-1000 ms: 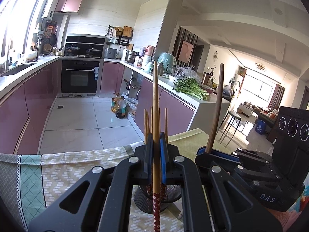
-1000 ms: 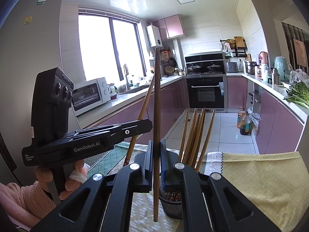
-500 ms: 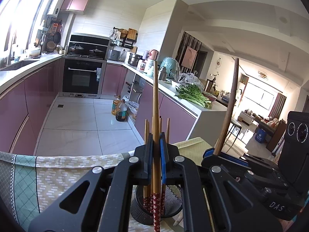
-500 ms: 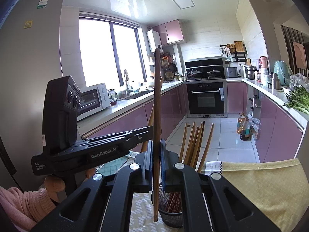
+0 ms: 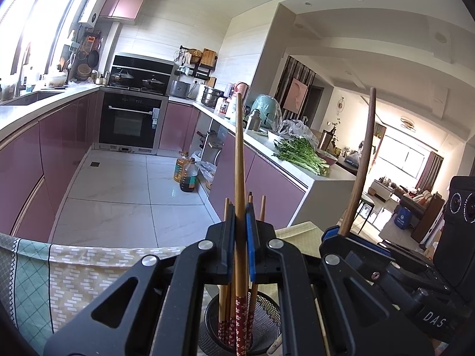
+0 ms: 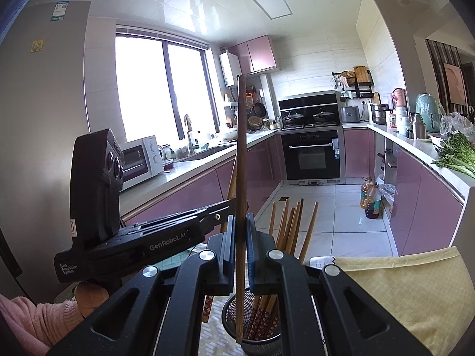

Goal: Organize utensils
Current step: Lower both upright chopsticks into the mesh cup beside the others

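Note:
My left gripper (image 5: 240,222) is shut on a wooden chopstick (image 5: 239,160) with a red flowered end, held upright over a black mesh holder (image 5: 267,330) that holds several chopsticks. My right gripper (image 6: 240,231) is shut on a darker chopstick (image 6: 241,154), also upright, its lower tip just above the rim of the mesh holder (image 6: 234,316). The right gripper (image 5: 335,234) and its chopstick (image 5: 363,160) show to the right in the left wrist view. The left gripper (image 6: 228,204) shows to the left in the right wrist view.
The holder stands on a table with a yellow and green patterned cloth (image 5: 89,267), yellow cloth (image 6: 409,290) on the right. Behind lie a kitchen floor, pink cabinets (image 6: 421,201), oil bottles (image 5: 187,175) and greens (image 5: 302,154) on a counter.
Both grippers have come closer to the mesh holder with their chopsticks. The holder now sits nearer and lower in both views, and both chopsticks' lower ends hang nearer its opening.

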Available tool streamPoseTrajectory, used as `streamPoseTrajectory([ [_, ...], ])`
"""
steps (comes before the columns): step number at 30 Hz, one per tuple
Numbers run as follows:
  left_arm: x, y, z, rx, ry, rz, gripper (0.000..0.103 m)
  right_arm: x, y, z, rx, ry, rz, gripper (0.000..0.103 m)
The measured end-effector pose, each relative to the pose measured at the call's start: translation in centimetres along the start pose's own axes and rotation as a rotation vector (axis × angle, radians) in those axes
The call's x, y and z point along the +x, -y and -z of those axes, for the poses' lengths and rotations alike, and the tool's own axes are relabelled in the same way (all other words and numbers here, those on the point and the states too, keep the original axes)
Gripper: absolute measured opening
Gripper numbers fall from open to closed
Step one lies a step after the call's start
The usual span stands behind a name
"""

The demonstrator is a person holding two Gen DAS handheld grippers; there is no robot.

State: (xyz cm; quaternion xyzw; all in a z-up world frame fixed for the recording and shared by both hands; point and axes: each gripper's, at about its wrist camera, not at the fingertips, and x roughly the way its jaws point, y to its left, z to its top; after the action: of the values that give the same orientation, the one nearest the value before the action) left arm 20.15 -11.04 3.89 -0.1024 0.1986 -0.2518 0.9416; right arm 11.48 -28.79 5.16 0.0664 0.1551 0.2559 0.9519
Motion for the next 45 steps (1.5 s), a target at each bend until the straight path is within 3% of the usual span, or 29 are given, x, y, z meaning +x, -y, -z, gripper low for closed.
streamPoseTrajectory([
  [24,3.8,-0.4,0.8,0.002,0.005,-0.073,0.007,2.2,-0.2,0.8,0.019,-0.035,0.037,0.006],
  [45,0.5,-0.3,2.1,0.070,-0.093,-0.051,0.007,2.9,0.3,1.4,0.033,-0.056,0.052,0.006],
])
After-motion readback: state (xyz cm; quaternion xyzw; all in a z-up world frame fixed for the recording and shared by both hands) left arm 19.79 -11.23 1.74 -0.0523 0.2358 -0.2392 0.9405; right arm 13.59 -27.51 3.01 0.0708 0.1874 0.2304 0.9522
